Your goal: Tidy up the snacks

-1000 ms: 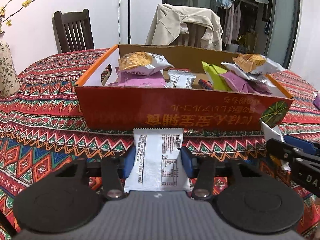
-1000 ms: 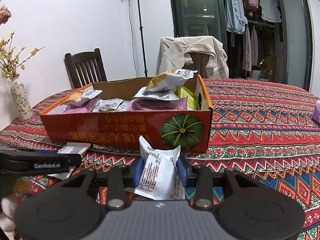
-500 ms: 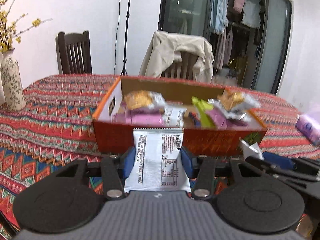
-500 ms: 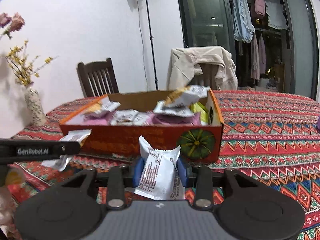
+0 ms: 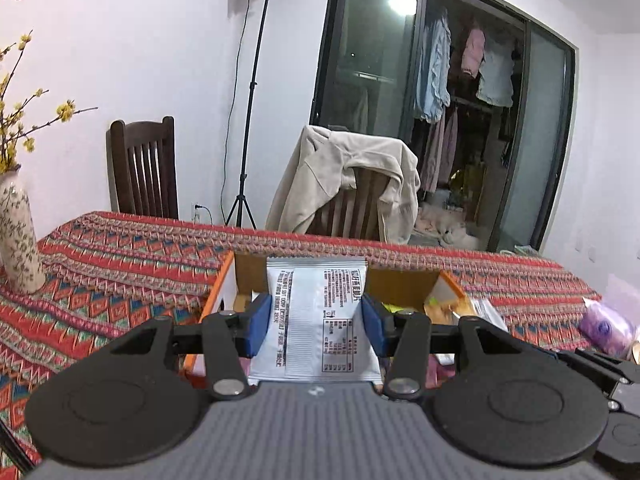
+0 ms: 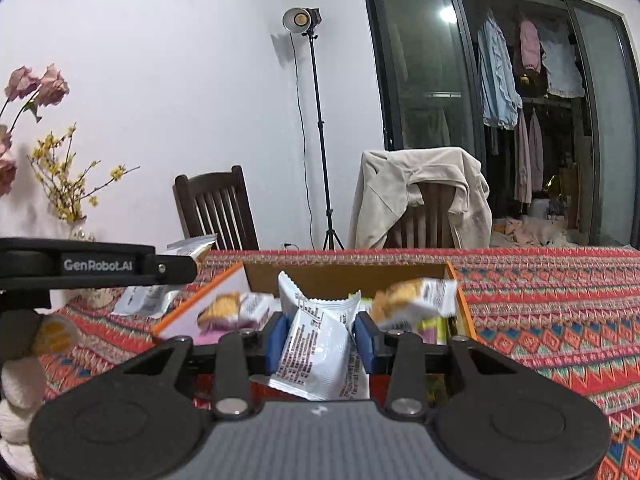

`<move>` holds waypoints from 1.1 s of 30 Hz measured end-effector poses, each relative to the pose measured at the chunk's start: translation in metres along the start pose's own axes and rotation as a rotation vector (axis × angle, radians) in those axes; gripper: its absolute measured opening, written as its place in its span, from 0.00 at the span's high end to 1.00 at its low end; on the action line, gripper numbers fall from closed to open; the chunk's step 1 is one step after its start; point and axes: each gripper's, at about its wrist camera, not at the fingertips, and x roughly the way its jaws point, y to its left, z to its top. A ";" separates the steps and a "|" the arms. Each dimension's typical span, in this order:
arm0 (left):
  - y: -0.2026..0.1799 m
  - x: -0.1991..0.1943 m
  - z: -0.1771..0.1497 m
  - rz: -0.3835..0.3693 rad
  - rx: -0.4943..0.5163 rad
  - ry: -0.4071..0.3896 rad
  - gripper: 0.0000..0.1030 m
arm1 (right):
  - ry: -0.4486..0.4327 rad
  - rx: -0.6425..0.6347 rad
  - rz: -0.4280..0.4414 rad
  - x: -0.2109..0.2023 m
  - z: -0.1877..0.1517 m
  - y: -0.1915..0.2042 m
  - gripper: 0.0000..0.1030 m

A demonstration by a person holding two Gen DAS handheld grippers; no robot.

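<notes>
Left gripper (image 5: 316, 322): blue pads pressed against both sides of a flat white snack packet (image 5: 318, 320), held upright in front of the open orange cardboard box (image 5: 218, 280) on the patterned tablecloth (image 5: 120, 264). Right gripper (image 6: 320, 338): jaws narrow, clamped on a crumpled white snack sachet (image 6: 316, 344), tilted, just before the same box, which already contains several snack packs (image 6: 416, 300). A flowered vase (image 5: 16, 240) stands at far left.

"GenRobot.AI" on the left gripper (image 6: 100, 266) body.
</notes>
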 end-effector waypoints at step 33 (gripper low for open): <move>0.029 0.074 0.007 0.071 -0.044 -0.060 0.00 | 0.003 0.021 -0.053 0.099 0.023 -0.019 0.00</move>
